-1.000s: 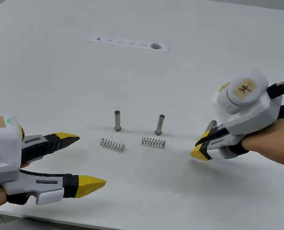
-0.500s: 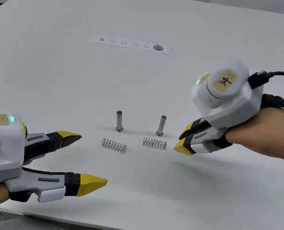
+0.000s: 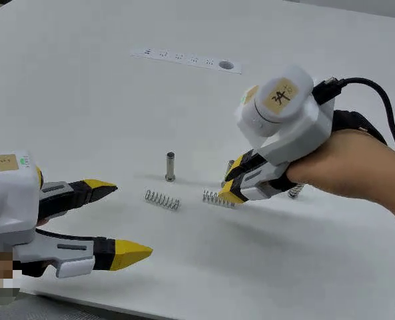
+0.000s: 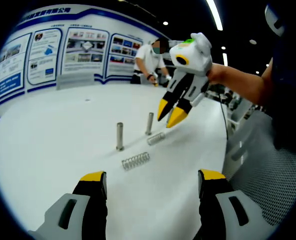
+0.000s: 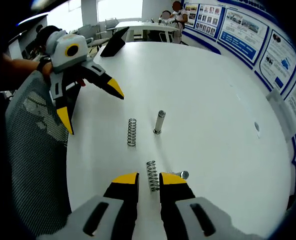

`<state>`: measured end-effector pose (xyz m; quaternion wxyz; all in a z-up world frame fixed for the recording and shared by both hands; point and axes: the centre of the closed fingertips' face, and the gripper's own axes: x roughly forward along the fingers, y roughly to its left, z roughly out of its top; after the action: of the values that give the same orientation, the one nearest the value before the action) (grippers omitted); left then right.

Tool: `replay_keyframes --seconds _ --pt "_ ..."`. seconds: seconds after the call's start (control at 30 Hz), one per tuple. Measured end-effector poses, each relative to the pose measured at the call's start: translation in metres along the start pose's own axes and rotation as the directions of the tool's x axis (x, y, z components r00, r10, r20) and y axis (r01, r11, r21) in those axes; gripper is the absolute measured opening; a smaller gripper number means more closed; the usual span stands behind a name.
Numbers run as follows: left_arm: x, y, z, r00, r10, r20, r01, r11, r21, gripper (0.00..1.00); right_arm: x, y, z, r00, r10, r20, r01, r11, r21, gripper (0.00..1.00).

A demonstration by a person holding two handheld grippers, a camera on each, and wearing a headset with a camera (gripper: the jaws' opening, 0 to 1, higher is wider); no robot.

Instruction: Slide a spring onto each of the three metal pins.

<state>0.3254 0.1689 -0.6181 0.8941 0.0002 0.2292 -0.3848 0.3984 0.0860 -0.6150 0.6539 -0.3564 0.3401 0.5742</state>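
Your left gripper (image 3: 126, 221) sits at 8 o'clock in the head view. It is released, with its jaws spread wide, holding nothing and well apart from the springs. Your right gripper (image 3: 229, 193) reaches in from 3 o'clock, tilted down at the table (image 3: 84, 113), with only a narrow gap between its jaws. In the right gripper view the right spring (image 5: 151, 176) lies flat between the two yellow tips. In the left gripper view those tips look to hang just above it, so the gripper is not clenched on it.

The left pin (image 3: 170, 167) stands upright and bare near the centre of the head view. The left spring (image 3: 162, 199) lies flat on the table just at its 6 o'clock, not touching it. The right pin (image 4: 149, 123) is also upright and bare. It stands just beside the right spring and, in the head view, is partly hidden behind your right gripper.

A third spring (image 3: 295, 191) peeks out under your right hand. I cannot tell what it sits on.

A power strip (image 3: 184, 59) lies at 12 o'clock.
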Motion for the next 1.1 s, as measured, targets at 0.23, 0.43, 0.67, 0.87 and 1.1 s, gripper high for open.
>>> replay_keyframes --seconds 0.23,0.43,0.67,0.87,1.1 --pt "0.000 0.000 0.000 1.0000 0.002 0.001 -0.002 1.000 0.000 0.76 0.006 -0.002 0.008 0.9999 0.005 -0.010 -0.006 0.999 -0.047 0.18" --pt "-0.001 0.000 0.000 1.0000 0.005 -0.001 -0.005 1.000 -0.001 0.76 0.017 0.000 0.008 0.9989 0.027 -0.039 -0.030 0.997 -0.075 0.18" --pt "-0.001 0.001 0.000 1.0000 0.007 0.001 -0.007 1.000 -0.003 0.76 0.032 0.000 0.004 0.9942 0.048 -0.096 -0.058 0.993 -0.104 0.18" --pt "-0.001 0.001 0.000 1.0000 0.007 0.002 -0.007 1.000 -0.006 0.75 0.041 0.003 -0.001 0.9875 0.068 -0.142 -0.086 0.988 -0.129 0.17" --pt "-0.001 0.001 0.000 1.0000 0.008 0.003 -0.007 1.000 -0.007 0.75 0.048 0.002 -0.008 0.9795 0.076 -0.186 -0.108 0.980 -0.165 0.16"
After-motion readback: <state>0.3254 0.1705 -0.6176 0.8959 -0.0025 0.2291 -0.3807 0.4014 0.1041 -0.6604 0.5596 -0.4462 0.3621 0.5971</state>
